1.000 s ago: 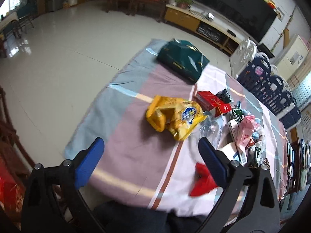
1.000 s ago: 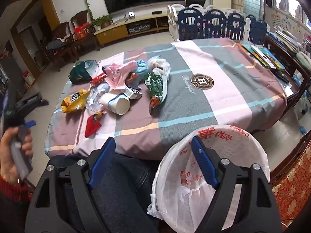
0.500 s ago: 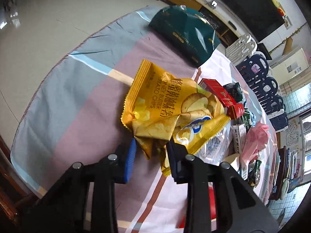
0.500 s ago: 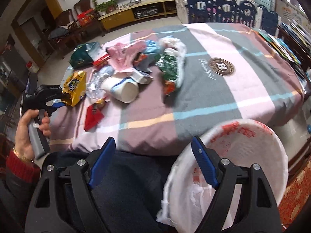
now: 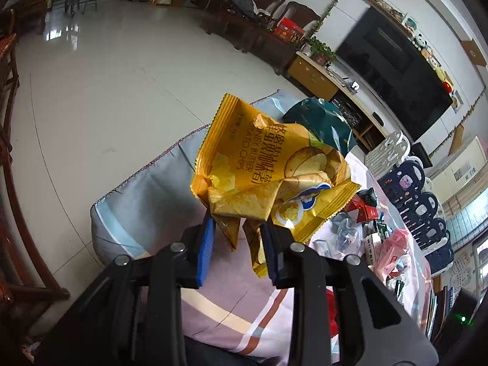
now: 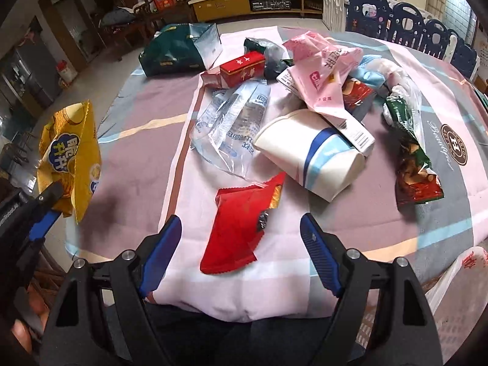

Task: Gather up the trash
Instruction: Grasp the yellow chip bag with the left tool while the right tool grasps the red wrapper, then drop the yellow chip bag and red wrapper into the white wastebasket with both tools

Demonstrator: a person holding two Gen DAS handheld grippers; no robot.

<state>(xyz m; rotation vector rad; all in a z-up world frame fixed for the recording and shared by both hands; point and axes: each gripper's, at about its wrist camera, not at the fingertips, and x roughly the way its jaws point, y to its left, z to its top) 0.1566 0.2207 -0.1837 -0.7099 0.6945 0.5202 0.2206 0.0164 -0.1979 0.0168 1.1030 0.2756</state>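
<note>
My left gripper (image 5: 239, 228) is shut on a yellow potato chip bag (image 5: 265, 167) and holds it in the air above the table's left end; the bag also shows in the right wrist view (image 6: 71, 158). My right gripper (image 6: 241, 238) is open and empty, its jaws on either side of a red wrapper (image 6: 241, 222) that lies flat near the table's front edge. Behind it lie a white paper cup (image 6: 311, 155), a clear plastic bag (image 6: 231, 128), a pink pack (image 6: 320, 76), a red box (image 6: 242, 68) and a green snack bag (image 6: 411, 152).
A dark green bag (image 6: 180, 50) lies at the table's far left corner. The striped tablecloth (image 6: 137, 140) covers the table. The rim of a white trash bag (image 6: 457, 271) shows at the lower right. Blue and white playpen fencing (image 6: 411, 24) stands behind the table.
My left gripper closed on the yellow chip bag and lifted it off the table. My right gripper moved forward from the trash bag to over the red wrapper.
</note>
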